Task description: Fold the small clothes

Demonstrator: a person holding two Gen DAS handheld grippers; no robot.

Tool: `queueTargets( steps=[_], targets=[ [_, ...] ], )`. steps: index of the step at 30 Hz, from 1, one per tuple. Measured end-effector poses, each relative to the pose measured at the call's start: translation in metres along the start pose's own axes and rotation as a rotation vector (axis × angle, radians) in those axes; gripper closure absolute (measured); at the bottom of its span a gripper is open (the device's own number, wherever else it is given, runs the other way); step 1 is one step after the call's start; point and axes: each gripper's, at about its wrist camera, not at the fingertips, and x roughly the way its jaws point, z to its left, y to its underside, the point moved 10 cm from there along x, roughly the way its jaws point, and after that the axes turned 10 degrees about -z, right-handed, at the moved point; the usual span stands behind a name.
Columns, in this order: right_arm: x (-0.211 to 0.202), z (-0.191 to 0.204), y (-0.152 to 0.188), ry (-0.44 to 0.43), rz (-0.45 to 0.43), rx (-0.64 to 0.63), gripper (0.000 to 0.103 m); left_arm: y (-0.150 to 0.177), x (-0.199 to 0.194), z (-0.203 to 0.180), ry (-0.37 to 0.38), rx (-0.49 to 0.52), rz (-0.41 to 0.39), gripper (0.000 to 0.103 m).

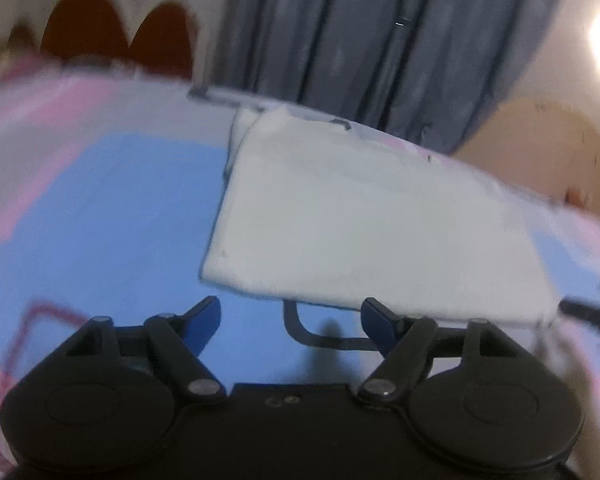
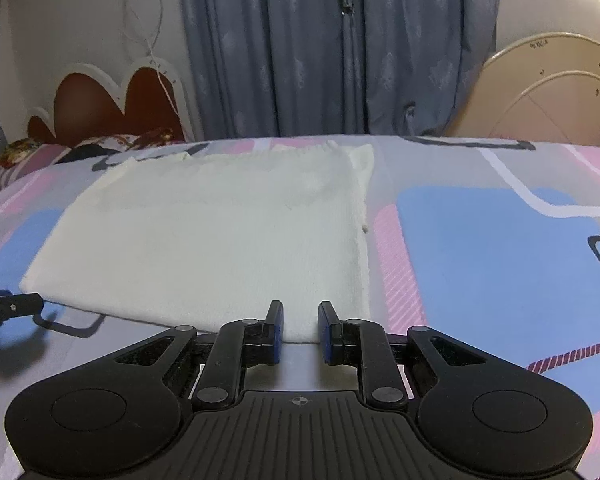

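A white garment (image 2: 220,236), already folded into a rough rectangle, lies flat on a bed covered by a sheet (image 2: 492,248) patterned in blue, pink and grey blocks. From the right wrist view its near edge runs just in front of the right hand-held gripper (image 2: 300,328), and a narrow strip of a lower layer shows along its right side.

The right hand-held gripper points at the near right corner of the garment. Its jaws stand narrowly apart, with the hem of the cloth seen through the gap at their tips. Whether the blue pads (image 2: 327,334) actually pinch the fabric cannot be told from this angle.

The left hand-held gripper (image 1: 290,320) is released, its jaws spread wide over the blue part of the sheet. Nothing sits between them. Its right finger tip lies at the near edge of the garment (image 1: 360,220), while the left tip is well clear of the cloth. This view is blurred. In the right wrist view, the left hand-held gripper's dark tip (image 2: 12,306) appears at the far left, just beside the garment's near left corner.

Behind the bed hang grey-blue curtains (image 2: 332,48). A brown headboard (image 2: 100,108) with a scalloped white rim stands at the left, with a patterned pillow (image 2: 20,152) below it.
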Motion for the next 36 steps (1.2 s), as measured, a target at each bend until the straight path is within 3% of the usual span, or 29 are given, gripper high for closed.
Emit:
queueTargets(
  steps=[5,7,8,12,16,19,21,23,25,27,29,32,34,36],
  targets=[
    [0.000,0.011,-0.012,-0.049,-0.032,0.027,0.084,-0.004,0.010,0.019,0.038,-0.280,-0.009,0.036],
    [0.001,0.018,-0.020,-0.078,-0.049,0.035,0.103,-0.007,0.017,0.026,0.053,-0.384,-0.022,0.041],
    [0.003,0.020,-0.022,-0.087,-0.050,0.043,0.103,-0.009,0.021,0.030,0.057,-0.425,-0.029,0.043],
    [0.014,0.030,-0.033,-0.124,-0.054,0.069,0.103,-0.015,0.036,0.037,0.071,-0.542,-0.077,0.043],
    [0.033,0.042,-0.039,-0.153,-0.050,0.081,0.103,-0.022,0.049,0.034,0.084,-0.581,-0.126,0.046],
    [0.051,0.052,-0.044,-0.174,-0.044,0.083,0.103,-0.021,0.057,0.035,0.072,-0.595,-0.134,0.068],
    [0.063,0.057,-0.046,-0.188,-0.039,0.088,0.103,-0.020,0.065,0.042,0.057,-0.617,-0.134,0.088],
    [0.075,0.064,-0.047,-0.202,-0.034,0.093,0.103,-0.021,0.071,0.047,0.069,-0.654,-0.130,0.096],
    [0.089,0.070,-0.049,-0.213,-0.028,0.093,0.103,-0.025,0.061,0.045,0.104,-0.686,-0.157,0.097],
    [0.099,0.076,-0.053,-0.228,-0.032,0.090,0.103,-0.035,0.044,0.038,0.152,-0.646,-0.231,0.097],
    [0.108,0.084,-0.057,-0.250,-0.046,0.089,0.103,-0.036,0.040,0.036,0.149,-0.622,-0.243,0.095],
    [0.130,0.093,-0.053,-0.259,-0.026,0.077,0.103,-0.028,0.052,0.044,0.094,-0.625,-0.207,0.064],
    [0.151,0.094,-0.038,-0.225,0.056,0.058,0.103,-0.027,0.060,0.051,0.085,-0.660,-0.201,0.066],
    [0.156,0.093,-0.035,-0.229,0.058,0.064,0.103,-0.032,0.062,0.052,0.066,-0.645,-0.201,0.066]
  ],
)
